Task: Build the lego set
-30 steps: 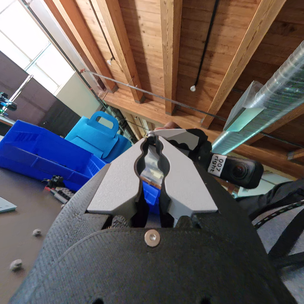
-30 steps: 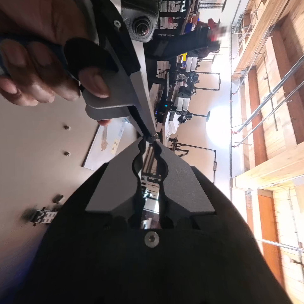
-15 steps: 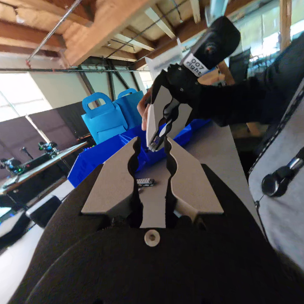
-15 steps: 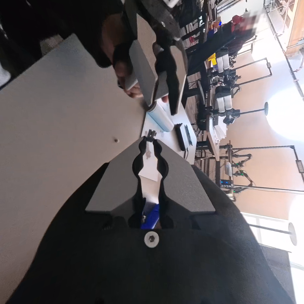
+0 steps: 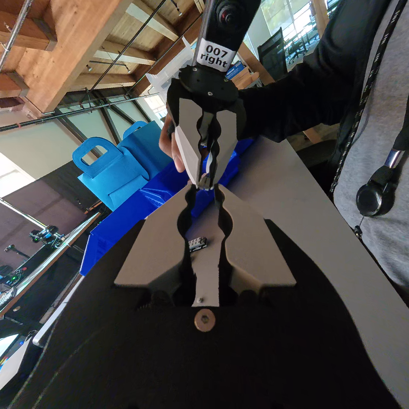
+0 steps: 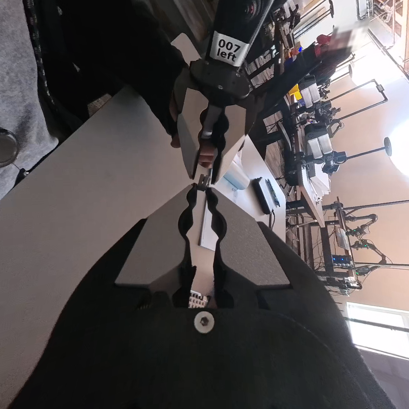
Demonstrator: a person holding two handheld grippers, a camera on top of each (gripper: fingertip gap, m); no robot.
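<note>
Right now the two grippers meet tip to tip above the grey table [image 5: 287, 199], facing each other. The left gripper [image 5: 204, 188] has its fingers spread with a clear gap between the tips; seen from the right wrist view, that same left gripper [image 6: 202, 177] comes down from above with its tips just beside a small grey lego piece [image 6: 203, 183]. The right gripper [image 6: 200, 190] pinches that piece between its narrow tips — the fingers nearly together, closed on it. In the left wrist view the right gripper [image 5: 204, 184] points down and the small lego piece [image 5: 204, 182] sits at its very tip, right at the mouth of the left gripper's spread fingers; whether the left fingers touch the piece I cannot tell.

On the table, seen through the gap of the left gripper, lies a small studded lego assembly [image 5: 197, 243], well apart from the held piece. A blue bin [image 5: 132, 221] stands at the far side of the table, with a light blue bag [image 5: 110, 170] behind it. A sheet of paper [image 6: 207, 232] lies flat on the table beyond the right gripper's fingers, and a person's hand [image 5: 170, 146] wraps the right gripper's handle.
</note>
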